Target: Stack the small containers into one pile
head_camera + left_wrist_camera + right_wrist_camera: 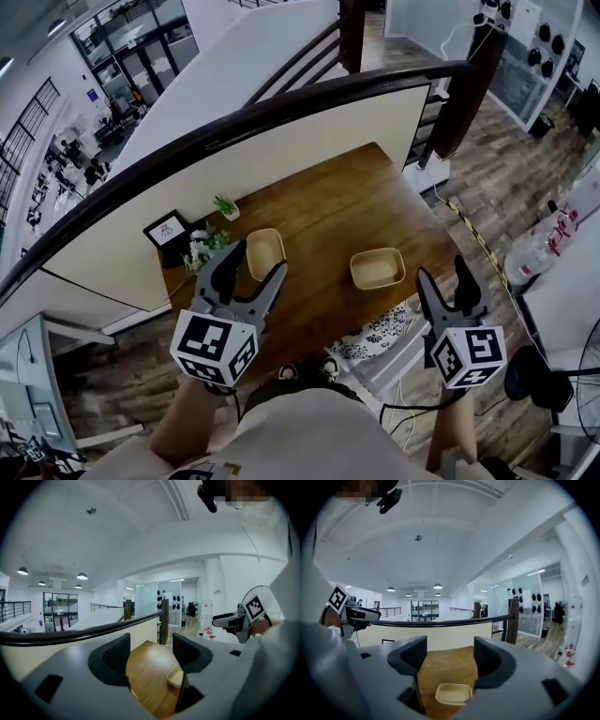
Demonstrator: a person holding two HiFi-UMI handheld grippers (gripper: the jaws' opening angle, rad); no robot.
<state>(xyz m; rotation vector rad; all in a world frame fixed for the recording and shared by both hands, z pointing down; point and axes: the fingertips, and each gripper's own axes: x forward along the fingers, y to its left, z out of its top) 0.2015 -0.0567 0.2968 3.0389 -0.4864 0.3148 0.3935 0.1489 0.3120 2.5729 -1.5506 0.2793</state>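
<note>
Jaws stood spread, empty, on left gripper (pixel 255 265) and right gripper (pixel 442 272) (both held high); a hasty descent could have skidded the shallow beige rectangular container (pixel 378 268) across the brown wooden table (pixel 328 202).

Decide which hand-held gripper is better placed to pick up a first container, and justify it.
Probably the right hand-held gripper: its jaws are open and empty, and one container lies centred ahead of them. The left hand-held gripper, also open, has none lined up.
</note>
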